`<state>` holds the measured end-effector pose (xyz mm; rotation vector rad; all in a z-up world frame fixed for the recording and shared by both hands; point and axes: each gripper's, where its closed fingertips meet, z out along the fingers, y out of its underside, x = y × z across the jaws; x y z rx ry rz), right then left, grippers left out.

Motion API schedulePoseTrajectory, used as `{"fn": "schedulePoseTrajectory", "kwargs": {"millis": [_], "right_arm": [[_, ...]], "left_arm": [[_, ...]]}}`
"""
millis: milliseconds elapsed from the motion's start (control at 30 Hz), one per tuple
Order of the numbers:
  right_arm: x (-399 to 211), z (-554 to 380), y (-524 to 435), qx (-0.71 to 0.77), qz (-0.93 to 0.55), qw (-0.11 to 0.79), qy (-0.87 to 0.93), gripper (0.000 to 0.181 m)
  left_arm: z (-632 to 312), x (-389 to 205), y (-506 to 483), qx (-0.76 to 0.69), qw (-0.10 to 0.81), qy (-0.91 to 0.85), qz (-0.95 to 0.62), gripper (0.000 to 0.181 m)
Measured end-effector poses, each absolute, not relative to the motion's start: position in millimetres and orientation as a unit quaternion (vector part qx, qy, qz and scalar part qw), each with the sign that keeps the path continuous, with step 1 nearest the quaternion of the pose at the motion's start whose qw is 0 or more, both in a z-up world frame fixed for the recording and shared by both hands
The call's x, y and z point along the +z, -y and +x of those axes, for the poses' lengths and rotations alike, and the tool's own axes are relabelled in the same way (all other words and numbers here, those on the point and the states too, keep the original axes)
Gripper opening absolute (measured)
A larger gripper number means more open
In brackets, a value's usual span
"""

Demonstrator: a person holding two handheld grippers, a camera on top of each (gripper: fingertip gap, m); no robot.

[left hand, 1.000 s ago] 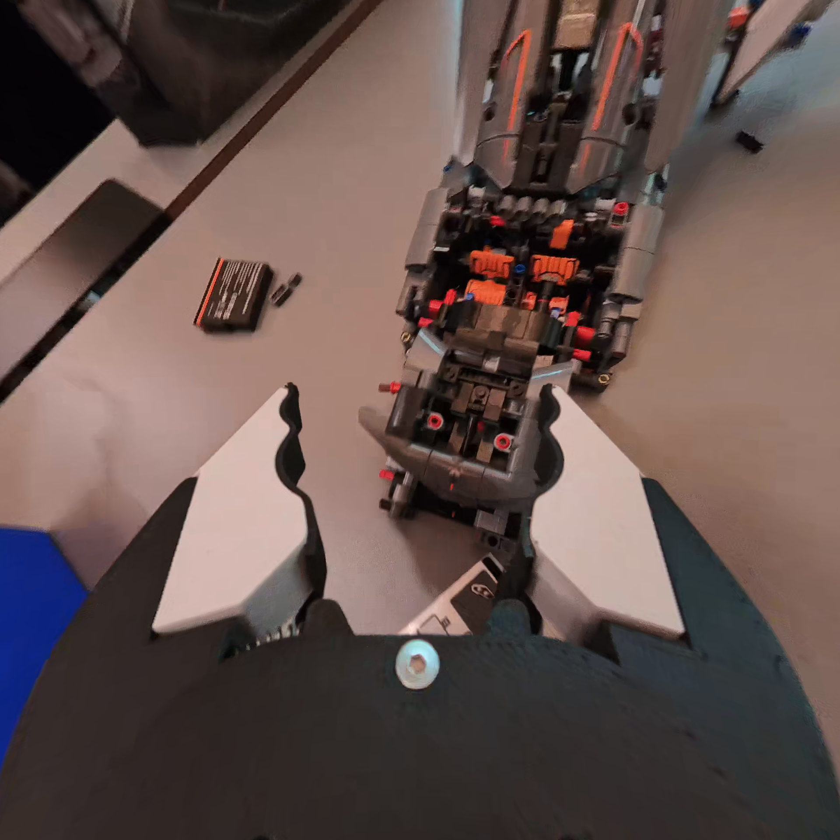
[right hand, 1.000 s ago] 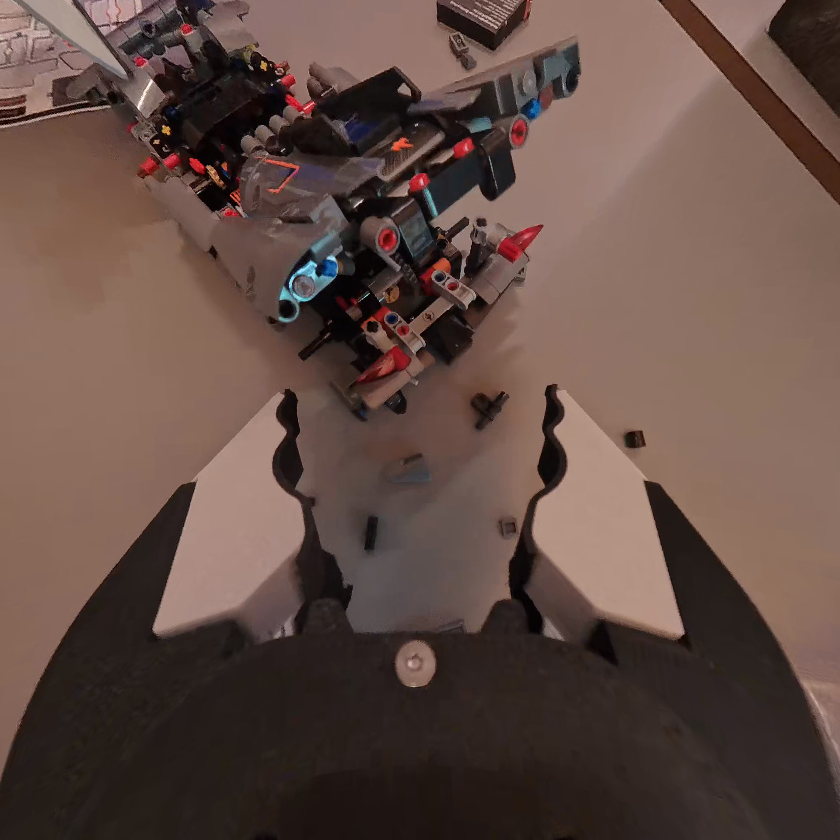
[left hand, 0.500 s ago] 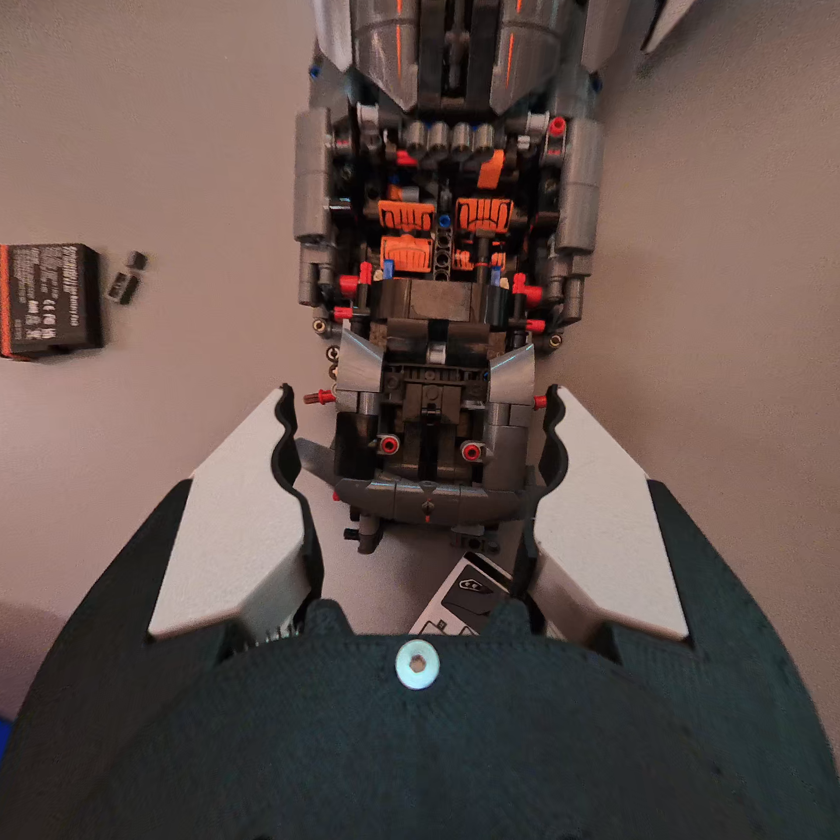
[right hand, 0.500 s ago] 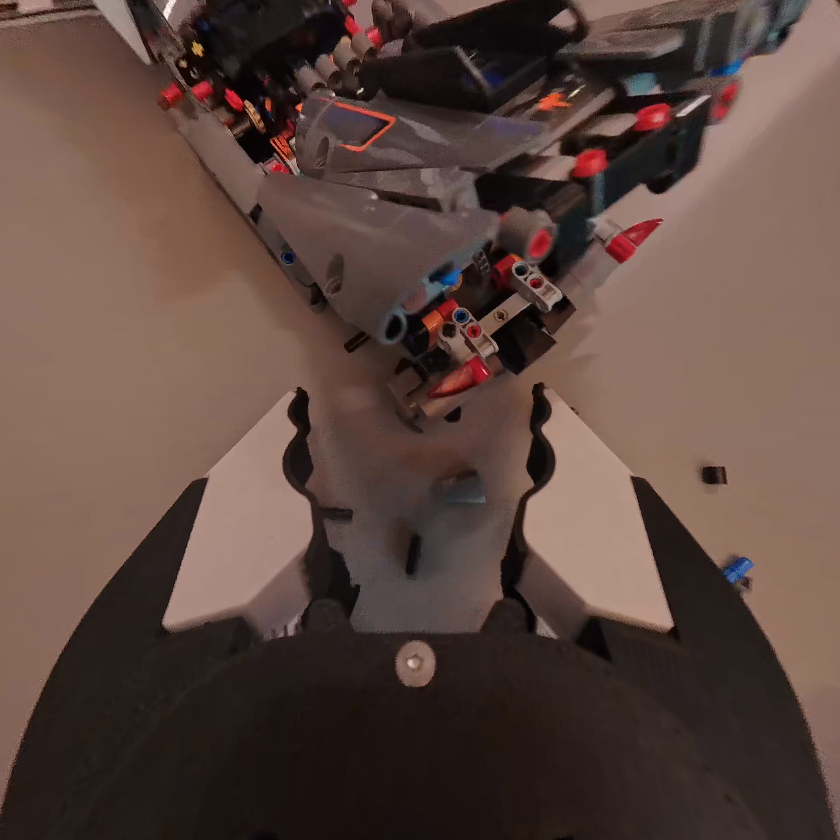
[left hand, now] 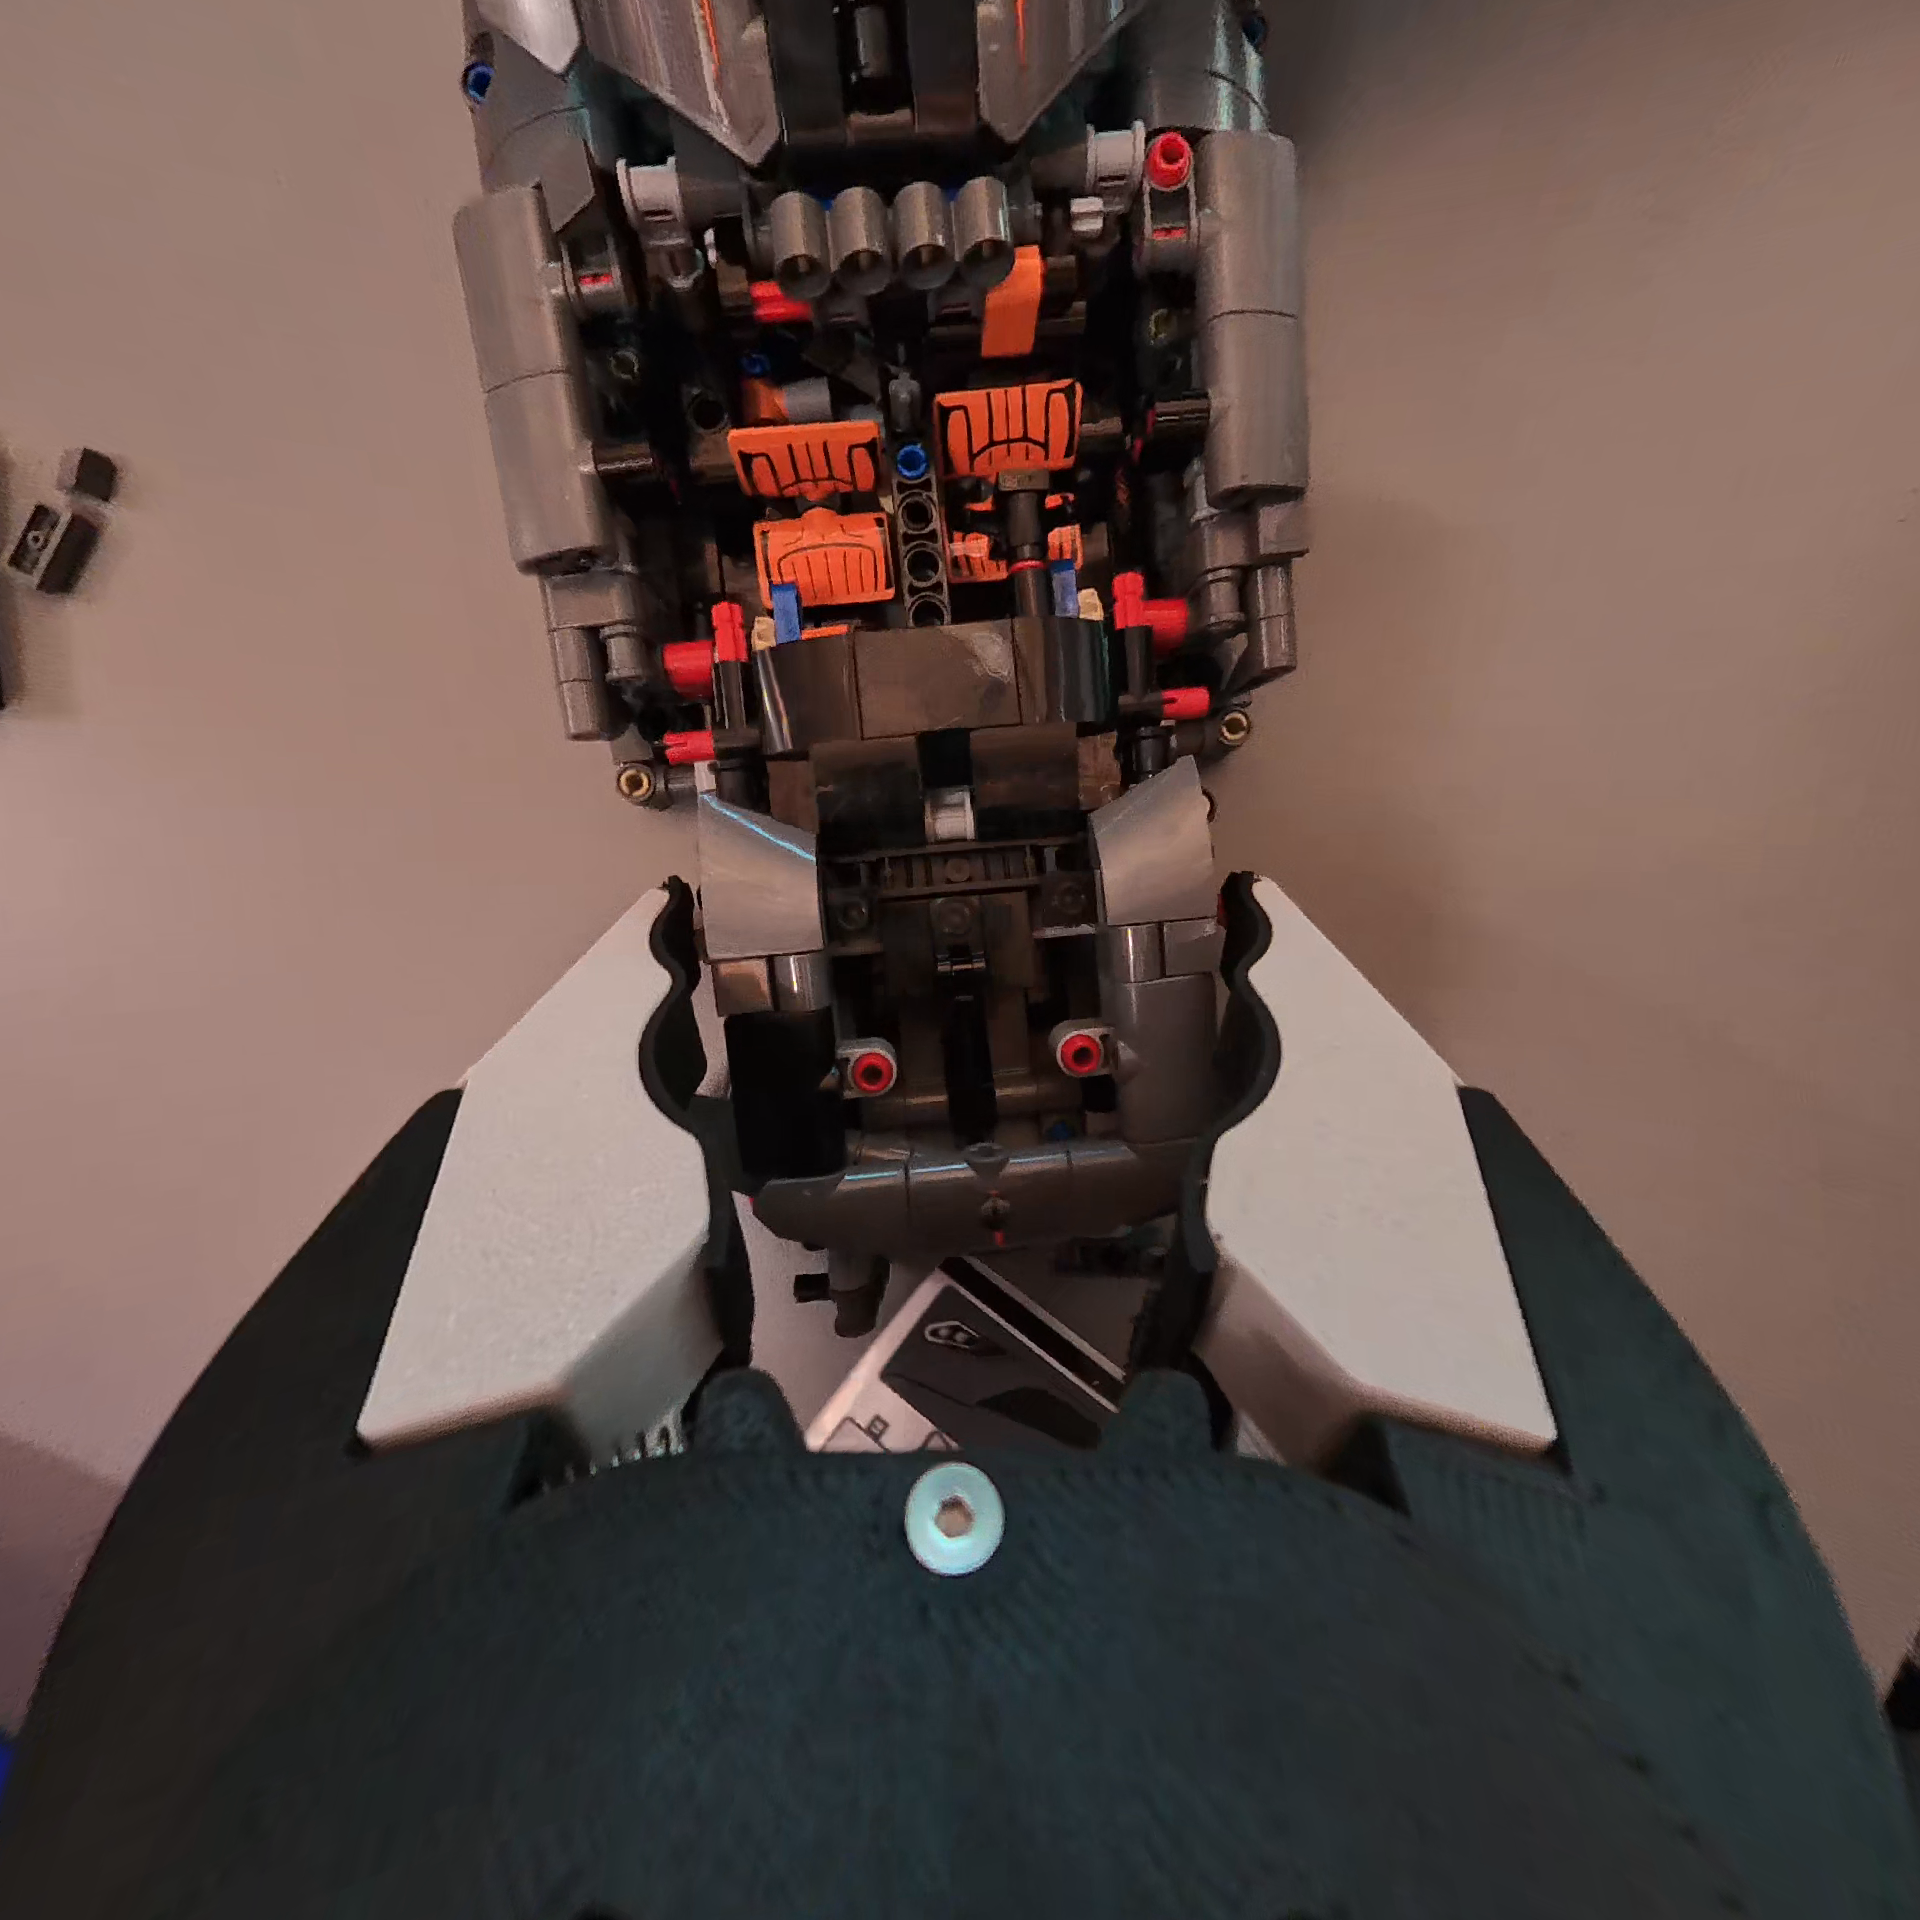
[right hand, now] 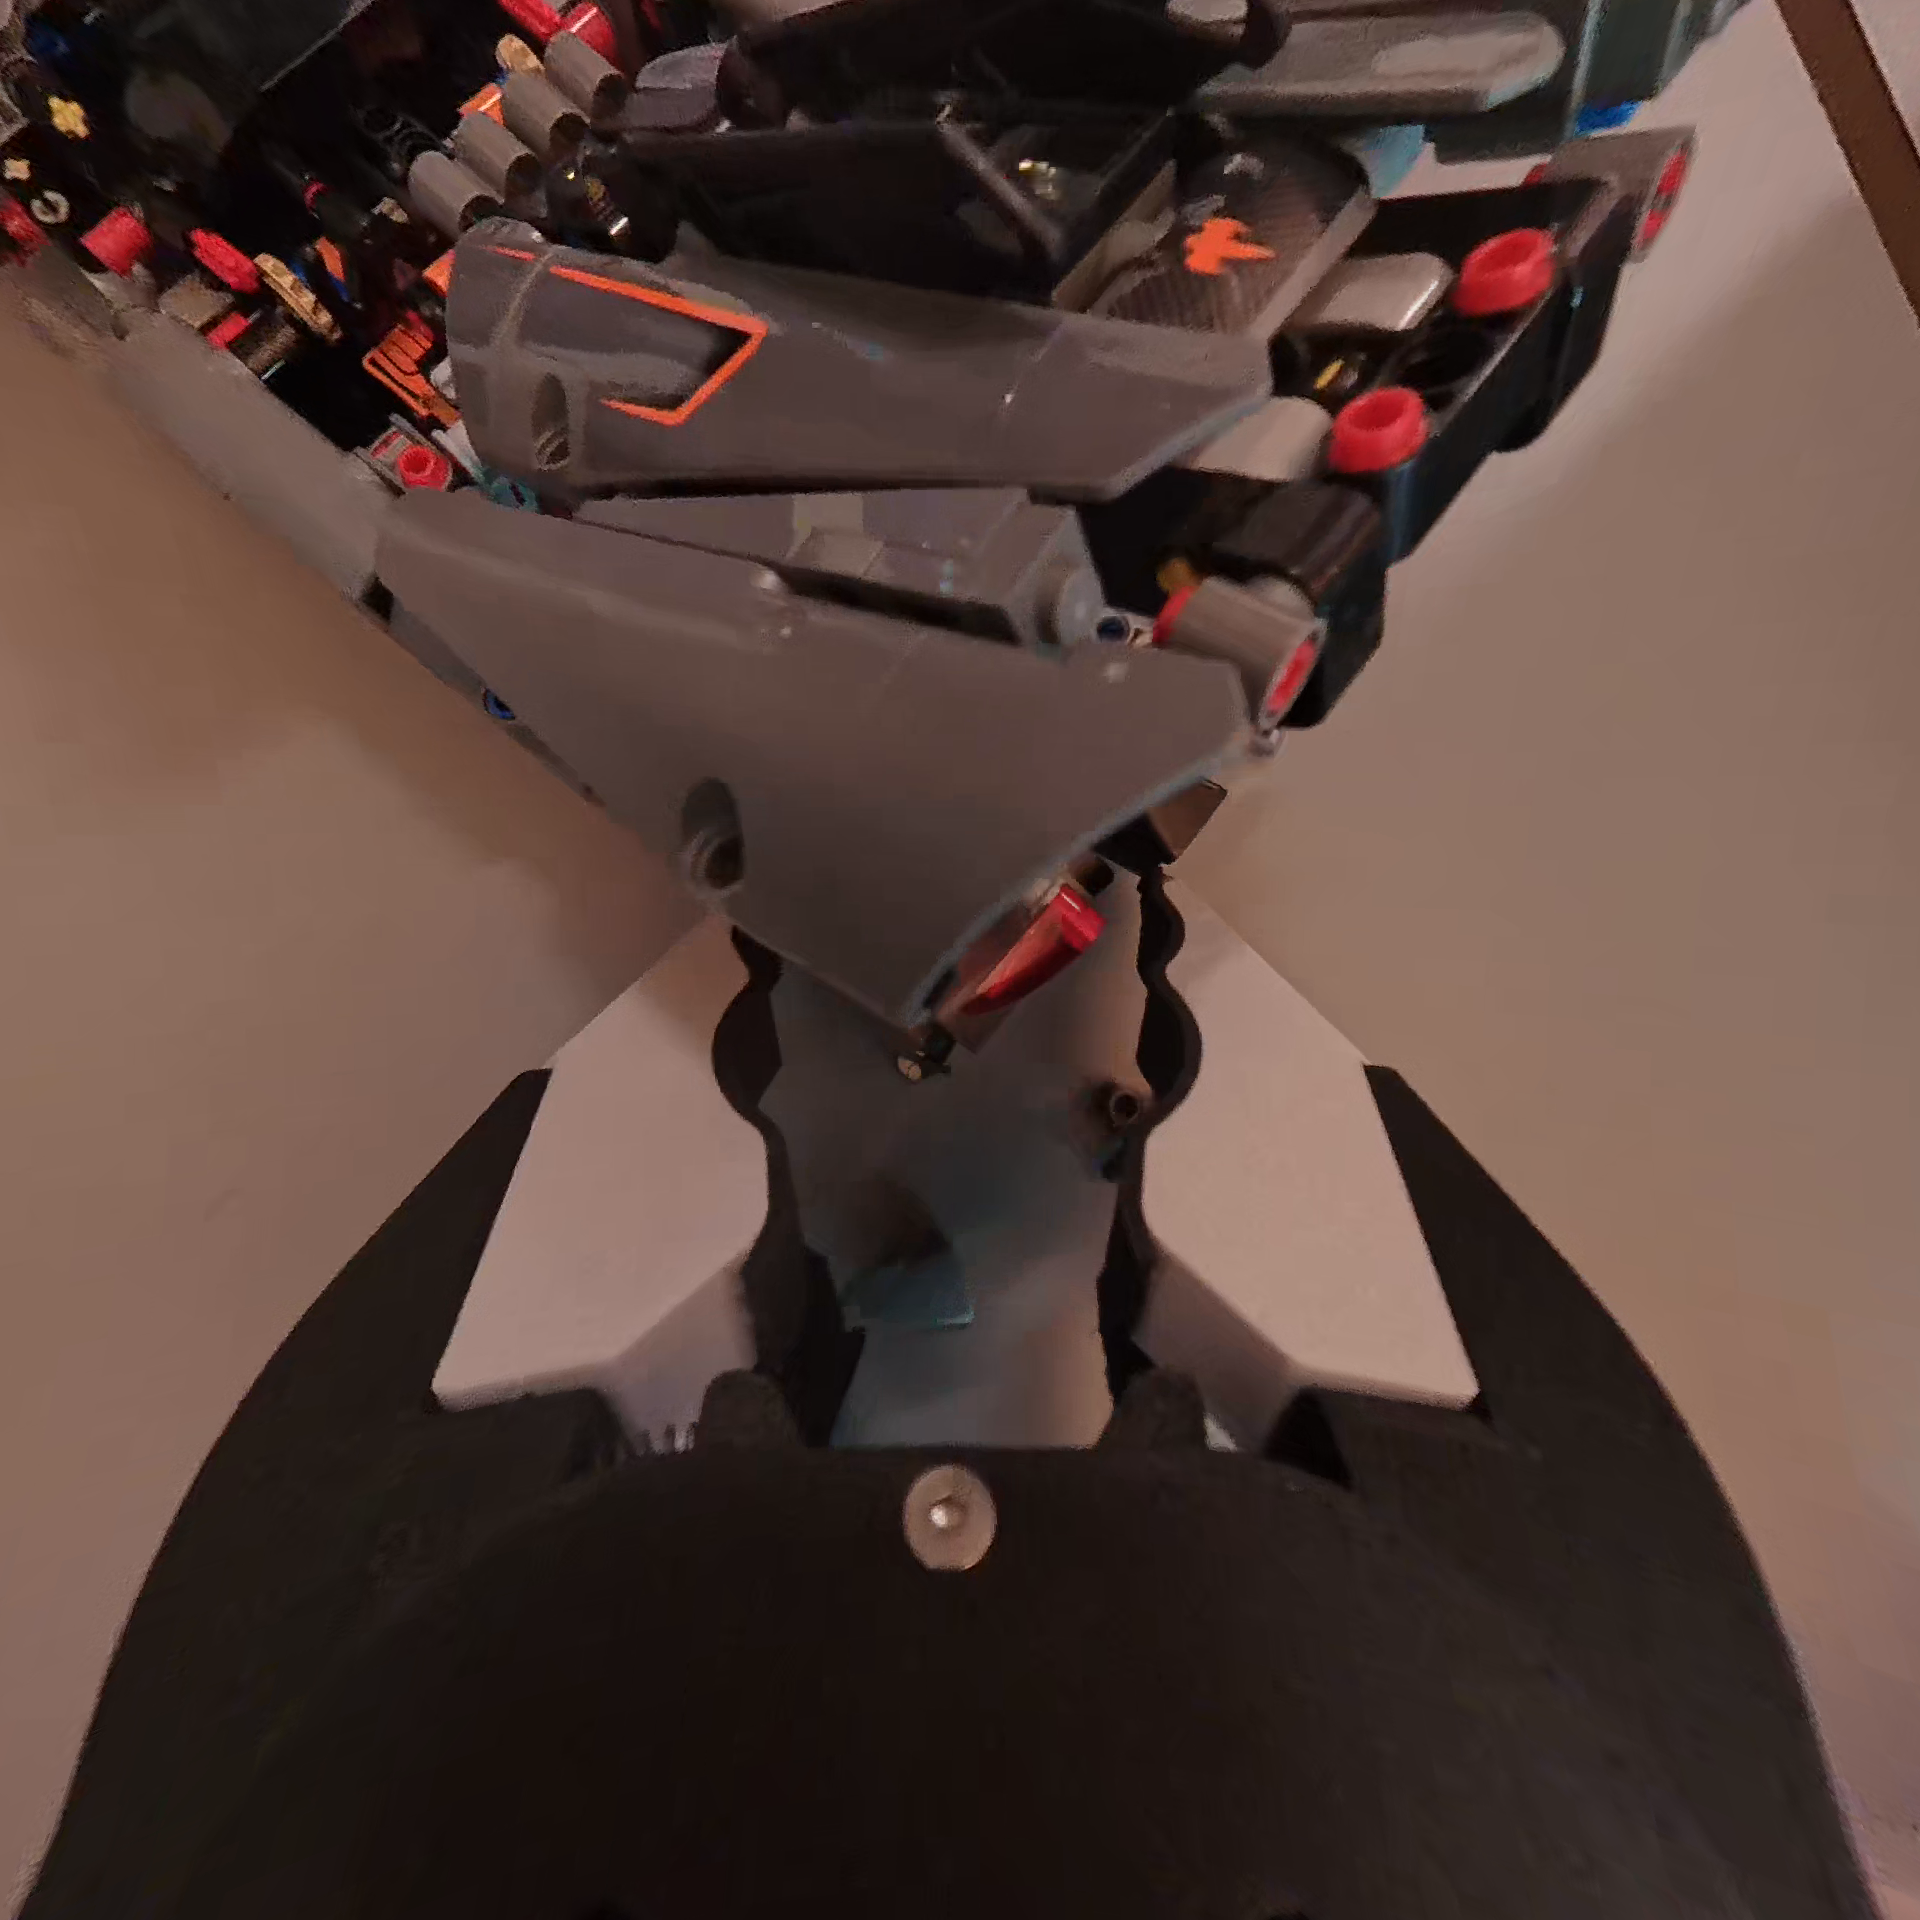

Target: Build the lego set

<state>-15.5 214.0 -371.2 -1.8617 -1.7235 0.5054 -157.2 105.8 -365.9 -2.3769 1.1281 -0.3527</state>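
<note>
Straddling the grey-and-black brick-built car model (left hand: 935, 644) at its 6 o'clock end, your left gripper (left hand: 951, 904) stood spread, unclamped; right gripper (right hand: 945, 935) likewise agape beside a grey tail panel (right hand: 831, 748). Model judged heavy, fragile; you should grip the stiff frame.

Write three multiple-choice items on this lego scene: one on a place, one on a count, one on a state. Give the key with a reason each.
1. Where does the nose of the lego model sit in the left wrist view?
A. between the jaws of the left gripper
B. far off to the left of them
C. behind the camera

2. How many grey tubes stand in the row across the model's middle?
A. two
B. four
C. seven

3. How do the jaws of the right gripper stand?
A. shut on a loose brick
B. open, with the model's grey corner panel reaching between them
C. out of view

Key: 1 A, a finger shows on each side of the nose. 2 B, four round ends sit side by side. 3 B, a gap shows between the fingers.
</note>
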Motion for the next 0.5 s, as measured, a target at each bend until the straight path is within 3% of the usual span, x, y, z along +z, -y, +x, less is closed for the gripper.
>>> {"fn": "schedulePoseTrajectory", "kwargs": {"millis": [33,100,367,500], "right_arm": [[-371.6,-17.2,-214.1,0.192,-0.688,0.266,0.648,0.071],[-373.2,-12.6,-217.2,0.191,-0.691,0.248,0.652,0.081],[-373.0,17.6,-202.5,0.239,-0.685,0.222,0.651,0.062],[-374.7,12.5,-199.4,0.232,-0.68,0.228,0.656,0.062]], "left_arm": [[-157.7,-365.6,-104.5,-0.126,0.245,-0.408,-0.871,0.1],[-160.2,-363.7,-102.7,-0.121,0.255,-0.398,-0.873,0.099],[-162.5,-363.1,-100.2,-0.103,0.262,-0.385,-0.879,0.105],[-160.5,-364.0,-96.8,-0.096,0.266,-0.376,-0.883,0.106]]}}
